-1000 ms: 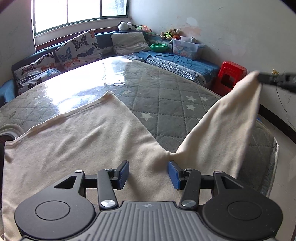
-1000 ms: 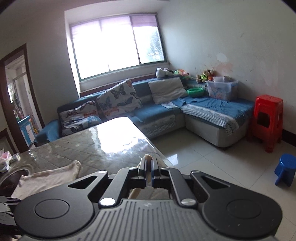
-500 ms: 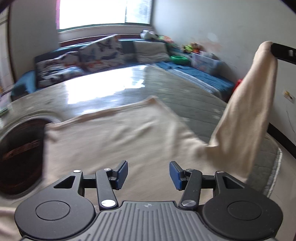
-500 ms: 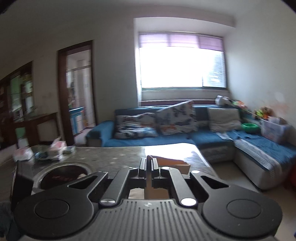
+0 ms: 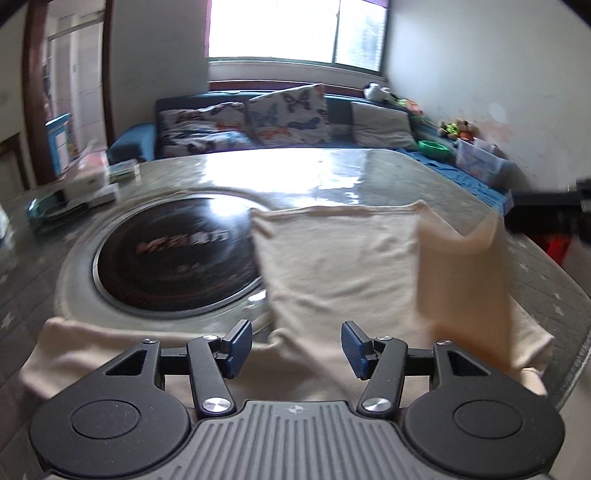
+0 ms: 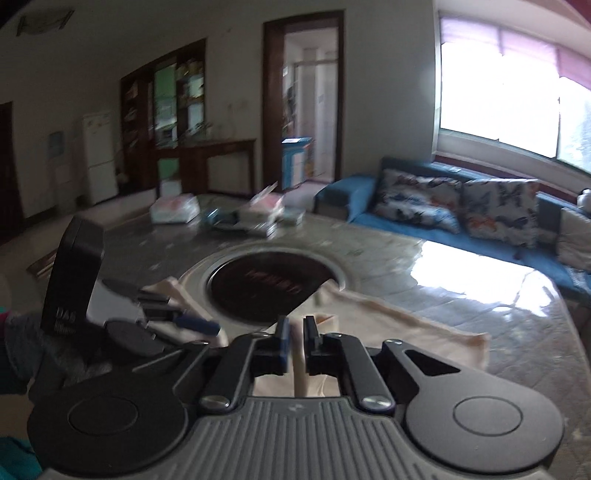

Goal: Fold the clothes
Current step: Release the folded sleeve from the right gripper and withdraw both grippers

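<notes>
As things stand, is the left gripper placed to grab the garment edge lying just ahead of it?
Probably yes. The left gripper is open with the cream garment spread directly beneath and ahead of it, nothing between them. The right gripper holds a lifted flap off to the side, clear of that path.

Daylight enters through the window (image 5: 295, 33) ahead of the jaws, overexposed to white. Strong glare covers the glass table top (image 5: 280, 173) beyond the jaws. Both views show motion blur and fisheye curvature with dark corners. The right wrist view is dimmer, its interior shadowed.
</notes>
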